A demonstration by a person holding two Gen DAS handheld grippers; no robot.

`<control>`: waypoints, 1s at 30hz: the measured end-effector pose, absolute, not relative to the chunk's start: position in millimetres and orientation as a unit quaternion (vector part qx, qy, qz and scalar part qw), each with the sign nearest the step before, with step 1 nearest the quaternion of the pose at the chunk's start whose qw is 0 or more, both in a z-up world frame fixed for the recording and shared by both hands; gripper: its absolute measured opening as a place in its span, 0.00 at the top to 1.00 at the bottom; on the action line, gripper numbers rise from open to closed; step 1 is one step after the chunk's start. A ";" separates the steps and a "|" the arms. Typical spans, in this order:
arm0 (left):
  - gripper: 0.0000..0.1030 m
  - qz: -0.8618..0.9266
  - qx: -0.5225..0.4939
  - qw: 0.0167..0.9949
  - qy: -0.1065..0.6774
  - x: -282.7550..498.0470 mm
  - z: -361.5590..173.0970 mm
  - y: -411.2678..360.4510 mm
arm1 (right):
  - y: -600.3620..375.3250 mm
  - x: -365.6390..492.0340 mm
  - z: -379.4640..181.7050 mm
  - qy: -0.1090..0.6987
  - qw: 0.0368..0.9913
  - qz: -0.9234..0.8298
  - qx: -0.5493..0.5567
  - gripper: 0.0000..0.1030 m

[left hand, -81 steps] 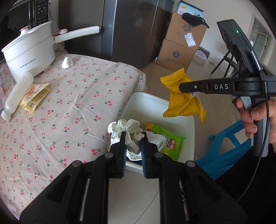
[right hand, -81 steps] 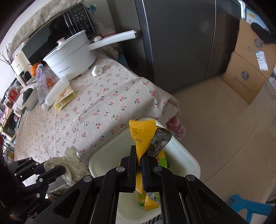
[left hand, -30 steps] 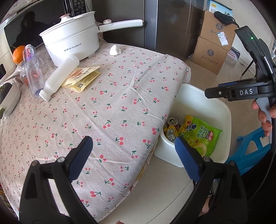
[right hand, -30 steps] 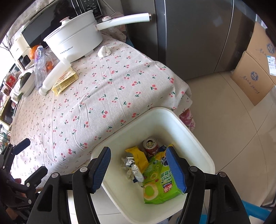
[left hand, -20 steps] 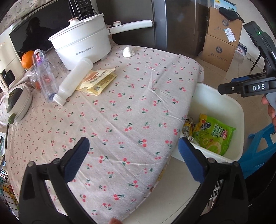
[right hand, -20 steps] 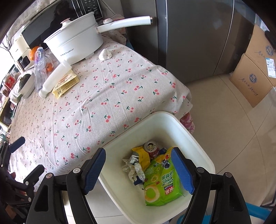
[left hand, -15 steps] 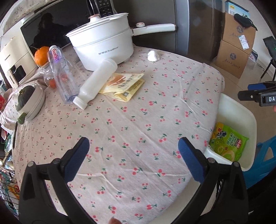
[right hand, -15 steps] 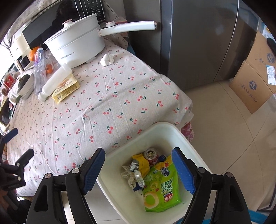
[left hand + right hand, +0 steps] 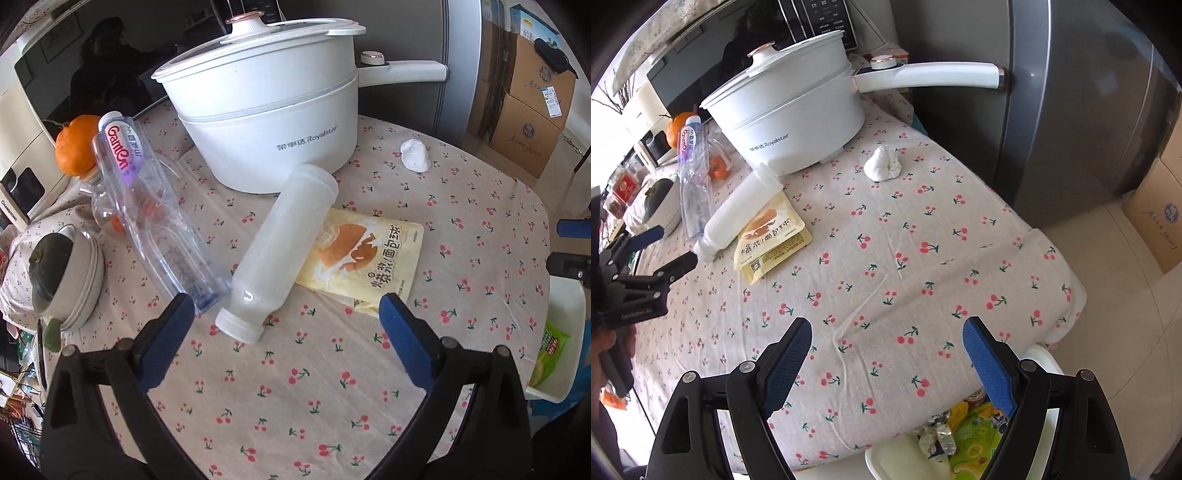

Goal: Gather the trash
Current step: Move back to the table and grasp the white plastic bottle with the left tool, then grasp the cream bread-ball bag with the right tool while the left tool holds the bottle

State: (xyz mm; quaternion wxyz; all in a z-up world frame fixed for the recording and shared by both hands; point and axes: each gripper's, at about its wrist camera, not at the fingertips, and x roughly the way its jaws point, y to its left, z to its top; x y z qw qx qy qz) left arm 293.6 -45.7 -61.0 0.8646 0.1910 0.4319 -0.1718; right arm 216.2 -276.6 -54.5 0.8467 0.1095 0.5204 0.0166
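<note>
On the cherry-print tablecloth (image 9: 332, 369) lie a white plastic bottle (image 9: 280, 251) on its side, a yellow snack packet (image 9: 369, 258) partly under it, a clear Ganten bottle (image 9: 155, 221) and a crumpled white tissue (image 9: 414, 155). My left gripper (image 9: 286, 319) is open and empty, just short of the white bottle's neck. My right gripper (image 9: 886, 339) is open and empty above the cloth near the table's edge. In the right wrist view I see the white bottle (image 9: 738, 214), packet (image 9: 772, 236) and tissue (image 9: 882, 168). The white bin (image 9: 897, 461) below holds a green bag (image 9: 975, 443) and wrappers.
A white Royalstar pot (image 9: 266, 122) with a long handle stands behind the trash. An orange (image 9: 74, 144), a grey bowl with a dark squash (image 9: 62, 273) and a microwave (image 9: 683, 74) sit at the back left. A grey fridge (image 9: 1071, 110) and cardboard boxes (image 9: 524, 103) stand to the right.
Both grippers let go of their trash into the bin, opened wide and swung from the bin up over the table. The left one closed in on the white bottle.
</note>
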 end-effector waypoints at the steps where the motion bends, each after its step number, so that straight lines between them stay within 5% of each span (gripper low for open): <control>1: 0.08 -0.176 0.193 0.862 0.435 300.7 -64.2 -48.4 | -275.9 218.6 -55.0 0.520 0.847 0.018 0.107 0.17; 5: 0.21 -0.191 0.189 0.856 0.442 327.8 -76.5 -55.4 | -279.3 226.5 -61.6 0.523 0.847 0.016 0.091 0.17; 13: 0.24 -0.203 0.199 0.835 0.472 353.4 -105.9 -65.8 | -297.7 234.4 -84.8 0.547 0.832 0.009 0.095 0.17; 17: 0.43 -0.191 0.172 0.838 0.482 349.7 -104.7 -58.4 | -297.2 235.5 -83.8 0.544 0.832 0.013 0.113 0.17; 20: 0.48 -0.184 0.153 0.825 0.512 338.6 -106.4 -51.4 | -291.4 236.7 -81.4 0.540 0.833 0.017 0.122 0.17; 30: 0.51 -0.199 0.073 0.807 0.551 246.8 -114.4 -7.1 | -247.0 237.1 -72.6 0.531 0.839 0.049 0.105 0.17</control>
